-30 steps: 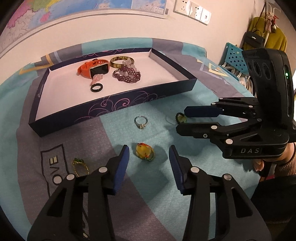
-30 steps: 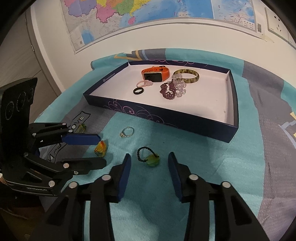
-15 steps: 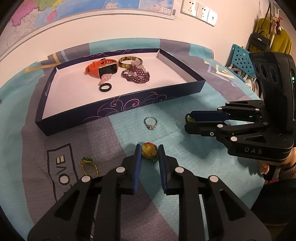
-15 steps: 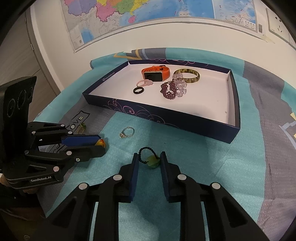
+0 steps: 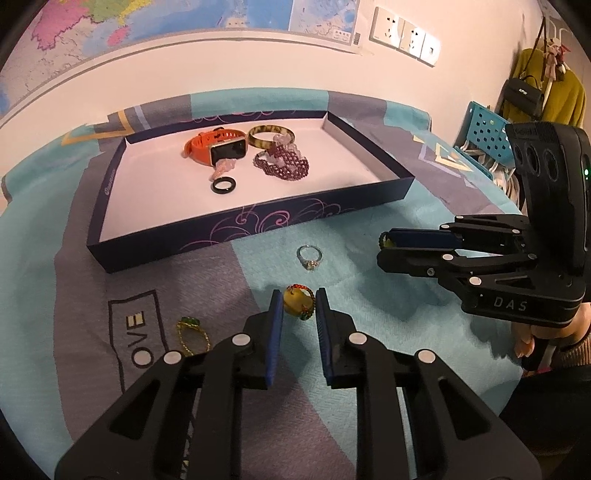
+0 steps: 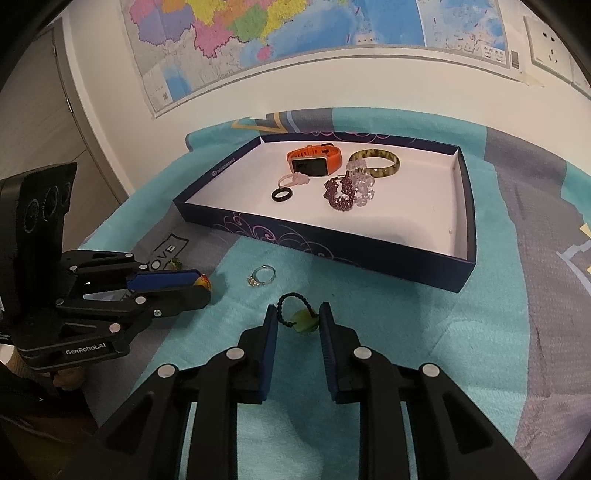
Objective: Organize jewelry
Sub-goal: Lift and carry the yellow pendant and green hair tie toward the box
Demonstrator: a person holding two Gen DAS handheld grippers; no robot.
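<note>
My left gripper is shut on a yellow stone charm with a red-green cord loop, just above the cloth. My right gripper is shut on a green jade charm with a black cord loop. A dark blue tray with a white floor holds an orange watch, a tortoiseshell bangle, a purple bead bracelet and a black ring. A silver ring lies on the cloth in front of the tray. A gold ring with a green stone lies to the left.
A teal and grey patterned cloth covers the table. A wall with a map and sockets stands behind. A blue perforated rack and a hanging bag are at the right.
Both grippers closed from wide open onto their charms, the left on the yellow charm and the right on the green one. Both have lifted slightly.
</note>
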